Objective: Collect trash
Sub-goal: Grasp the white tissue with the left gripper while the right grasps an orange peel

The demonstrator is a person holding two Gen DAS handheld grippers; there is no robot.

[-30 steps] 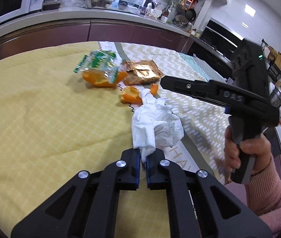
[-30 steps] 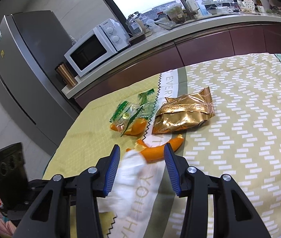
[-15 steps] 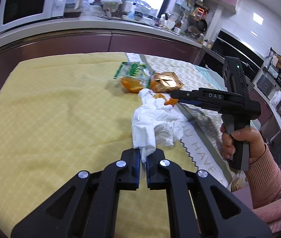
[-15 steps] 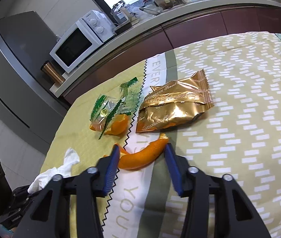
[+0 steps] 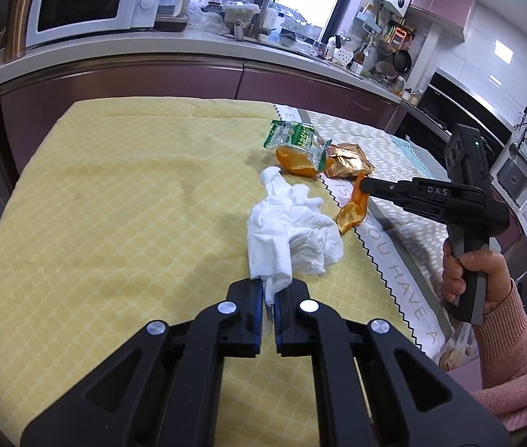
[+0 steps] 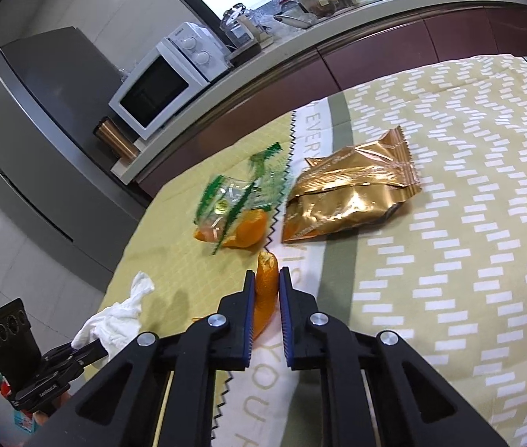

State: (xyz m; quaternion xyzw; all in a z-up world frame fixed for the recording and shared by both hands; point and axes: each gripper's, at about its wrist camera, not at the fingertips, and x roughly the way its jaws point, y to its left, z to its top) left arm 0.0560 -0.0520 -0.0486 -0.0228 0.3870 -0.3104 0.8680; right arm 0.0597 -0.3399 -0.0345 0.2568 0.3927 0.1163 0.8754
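The left hand-held gripper (image 5: 269, 300) is clenched on a crumpled white paper tissue (image 5: 291, 236); the right hand-held gripper (image 6: 266, 290) pinches a curled orange peel strip (image 6: 266, 290). Near the surface's far edge lie a gold foil snack bag (image 6: 349, 193) and a green-printed clear wrapper (image 6: 241, 195) over an orange peel half (image 6: 244, 229), uncollected.

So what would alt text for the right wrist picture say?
The right gripper is closed on a strip of orange peel above a patterned tablecloth. Beyond lie a gold snack wrapper and a green wrapper.
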